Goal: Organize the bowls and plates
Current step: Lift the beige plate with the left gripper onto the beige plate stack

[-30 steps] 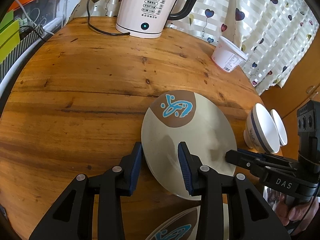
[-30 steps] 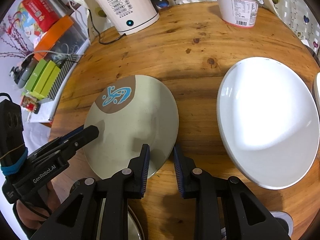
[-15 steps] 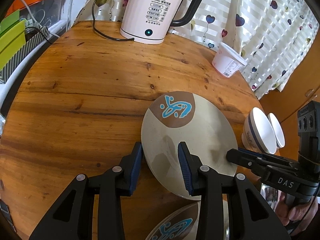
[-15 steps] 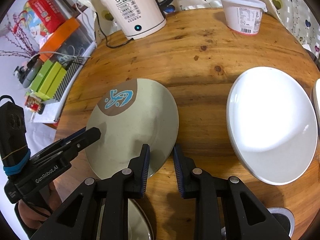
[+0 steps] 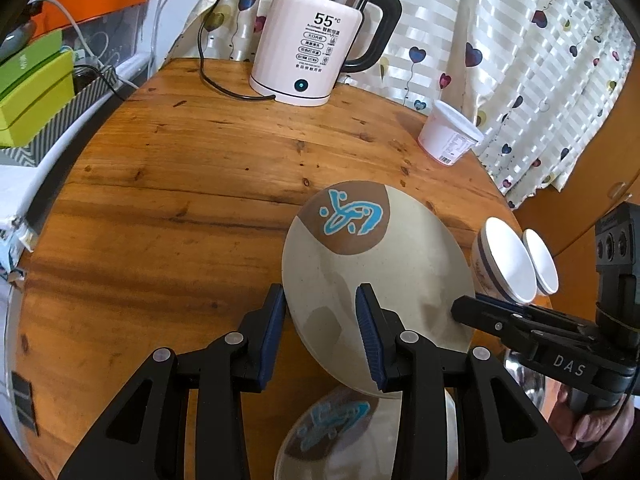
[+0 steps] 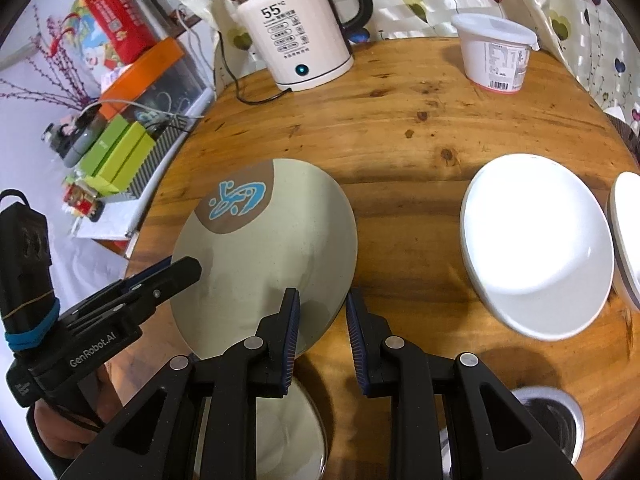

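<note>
Holding: beige plate [image 5: 376, 276], tilted, raised above the bench [image 5: 180, 208], one gripper at each side of its near rim.
Left gripper [image 5: 320, 332]: fingers part open, straddling the plate's left near edge; one blue pad over the face, the other off the rim. Whether they press the plate I cannot tell.
Right gripper [image 6: 320, 334]: fingers part open across the plate's right near edge, same doubt about contact. From the left wrist view it reaches in from the right, tip at the plate's rim.
Plate mark: brown patch with a blue figure on the far side.
Below the plate: second plate [image 5: 360, 436] with the same blue figure, partly hidden by the left fingers.
White plate [image 6: 536, 244]: on the bench to the right, well apart from the beige one.
Bowls [image 5: 506, 266]: two white ones, close together, at the right bench edge, tipped on their sides.
Kettle [image 5: 316, 48]: upright at the far bench edge, display reading 55.
Tub [image 5: 448, 134]: white, lidded, near the curtain [image 5: 520, 60].
</note>
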`<state>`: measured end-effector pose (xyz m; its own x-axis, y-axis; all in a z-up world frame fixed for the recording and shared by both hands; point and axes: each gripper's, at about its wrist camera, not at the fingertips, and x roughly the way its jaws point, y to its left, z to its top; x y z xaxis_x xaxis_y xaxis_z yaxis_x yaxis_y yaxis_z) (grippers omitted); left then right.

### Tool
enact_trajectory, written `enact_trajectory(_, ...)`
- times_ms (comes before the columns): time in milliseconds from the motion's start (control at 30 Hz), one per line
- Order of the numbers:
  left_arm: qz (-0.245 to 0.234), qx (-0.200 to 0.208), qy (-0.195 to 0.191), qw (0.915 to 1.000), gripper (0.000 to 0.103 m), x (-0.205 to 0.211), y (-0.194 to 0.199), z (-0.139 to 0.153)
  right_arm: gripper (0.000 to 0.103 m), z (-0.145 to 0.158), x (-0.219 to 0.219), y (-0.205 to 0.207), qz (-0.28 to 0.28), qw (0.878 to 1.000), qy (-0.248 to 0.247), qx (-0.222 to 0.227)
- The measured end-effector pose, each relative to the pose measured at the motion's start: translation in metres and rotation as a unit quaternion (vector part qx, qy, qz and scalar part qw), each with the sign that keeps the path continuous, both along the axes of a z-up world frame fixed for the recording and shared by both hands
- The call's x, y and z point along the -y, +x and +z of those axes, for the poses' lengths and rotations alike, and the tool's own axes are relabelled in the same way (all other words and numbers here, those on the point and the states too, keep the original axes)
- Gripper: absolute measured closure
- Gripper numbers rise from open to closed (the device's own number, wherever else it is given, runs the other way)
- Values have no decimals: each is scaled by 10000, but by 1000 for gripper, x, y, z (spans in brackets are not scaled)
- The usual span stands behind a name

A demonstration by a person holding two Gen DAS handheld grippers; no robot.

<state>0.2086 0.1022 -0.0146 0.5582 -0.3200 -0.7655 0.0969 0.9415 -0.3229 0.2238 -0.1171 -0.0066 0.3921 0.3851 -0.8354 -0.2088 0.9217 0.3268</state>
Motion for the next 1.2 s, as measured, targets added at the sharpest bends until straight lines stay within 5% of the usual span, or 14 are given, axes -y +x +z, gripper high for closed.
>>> enact_trajectory(1200, 619, -249, 181, 9976, 65, 4, -135, -18, 80, -13, -3, -103, 698, 9975, -56, -60)
